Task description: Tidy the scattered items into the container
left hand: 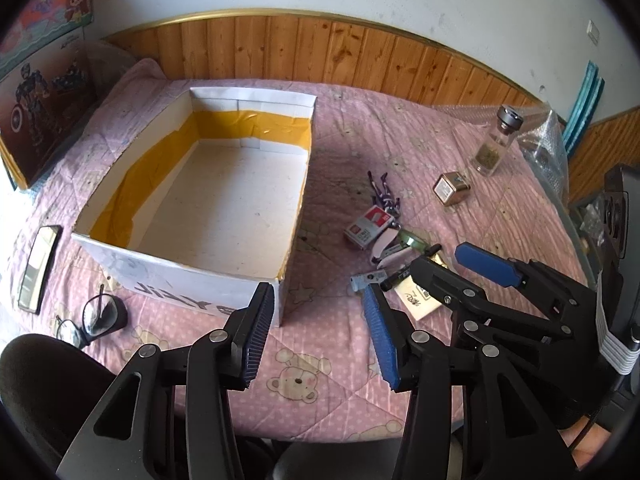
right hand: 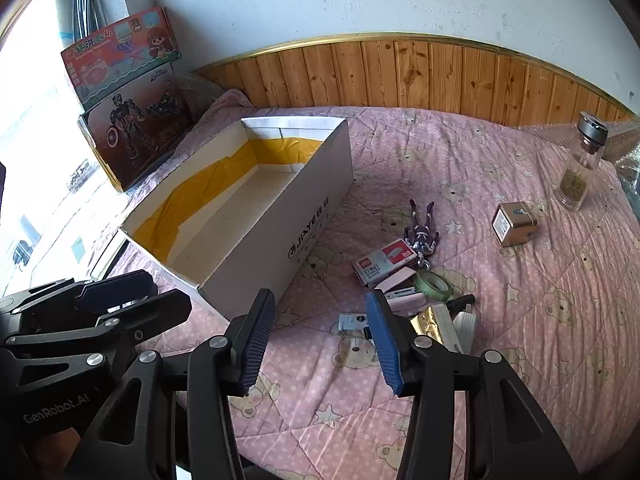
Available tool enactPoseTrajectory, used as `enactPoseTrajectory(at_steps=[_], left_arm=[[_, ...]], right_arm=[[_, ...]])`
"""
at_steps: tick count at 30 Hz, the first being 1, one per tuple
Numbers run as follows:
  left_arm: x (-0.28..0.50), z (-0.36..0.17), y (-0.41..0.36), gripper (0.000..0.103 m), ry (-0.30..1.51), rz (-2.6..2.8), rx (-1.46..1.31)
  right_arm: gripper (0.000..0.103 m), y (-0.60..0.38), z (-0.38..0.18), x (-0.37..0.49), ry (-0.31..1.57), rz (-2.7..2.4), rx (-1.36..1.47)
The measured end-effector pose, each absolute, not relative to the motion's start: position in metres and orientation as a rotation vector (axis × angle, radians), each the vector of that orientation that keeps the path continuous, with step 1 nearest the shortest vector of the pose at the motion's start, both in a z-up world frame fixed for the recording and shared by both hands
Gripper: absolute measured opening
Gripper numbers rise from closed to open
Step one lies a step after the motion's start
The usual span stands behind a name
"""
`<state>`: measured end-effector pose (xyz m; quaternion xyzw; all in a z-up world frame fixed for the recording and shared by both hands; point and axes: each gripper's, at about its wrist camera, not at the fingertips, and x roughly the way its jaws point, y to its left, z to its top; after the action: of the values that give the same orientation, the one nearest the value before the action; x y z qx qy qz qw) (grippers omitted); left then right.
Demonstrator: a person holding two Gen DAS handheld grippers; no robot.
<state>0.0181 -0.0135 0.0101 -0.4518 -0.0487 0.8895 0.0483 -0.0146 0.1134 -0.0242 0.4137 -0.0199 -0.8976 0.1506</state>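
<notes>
An open white cardboard box (left hand: 256,280) (right hand: 312,216) with yellow tape inside stands empty on the pink quilt. Right of it lies a heap: a red-and-grey staple box (left hand: 366,228) (right hand: 384,266), a purple toy figure (left hand: 382,194) (right hand: 422,232), a pink stapler (right hand: 400,294), a green tape roll (right hand: 434,286), a gold card (right hand: 430,320). Farther right lie a small gold tin (left hand: 451,192) (right hand: 514,226) and an upright glass bottle (left hand: 496,142) (right hand: 580,168). My left gripper (left hand: 320,336) is open and empty at the box's near corner. My right gripper (right hand: 320,344) is open and empty, near the heap; it also shows in the left wrist view (left hand: 460,264).
Glasses (left hand: 94,318) and a phone (left hand: 38,268) lie left of the box. Toy boxes (right hand: 132,100) lean at the far left. Wood panelling (left hand: 320,52) backs the bed. Bubble wrap (left hand: 548,140) sits at the far right.
</notes>
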Motion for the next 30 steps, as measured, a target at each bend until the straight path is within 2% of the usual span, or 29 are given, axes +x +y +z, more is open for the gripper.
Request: enactPoseTrajectory(at_steps=[14,19,20,21,23,30], left_arm=[[0.003,-0.011,0.024,0.05,-0.066,2.619,-1.447],[-0.005,-0.022,0.033,0.05,-0.068,2.572,-1.469],[-0.007,-0.025,0.034,0.05,-0.071,2.557,-1.472],[-0.009,-0.028,0.034,0.05,-0.078,2.548,-1.483],[-0.014,-0.037,0.036,0.05,-0.093,2.53,-1.508],[-0.031,-0.063,0.042,0.05,-0.118,2.465,-1.569]], right_arm=[[0.053,0.155,-0.05,-0.021,-0.209,-2.559,1.258],[0.053,0.184,-0.065,-0.023,-0.4,-2.502,1.276],[0.052,0.191,-0.07,-0.024,-0.437,-2.489,1.285],[0.046,0.197,-0.075,-0.024,-0.472,-2.474,1.298],[0.04,0.206,-0.086,-0.027,-0.537,-2.444,1.332],[0.04,0.219,-0.117,-0.032,-0.704,-2.405,1.403]])
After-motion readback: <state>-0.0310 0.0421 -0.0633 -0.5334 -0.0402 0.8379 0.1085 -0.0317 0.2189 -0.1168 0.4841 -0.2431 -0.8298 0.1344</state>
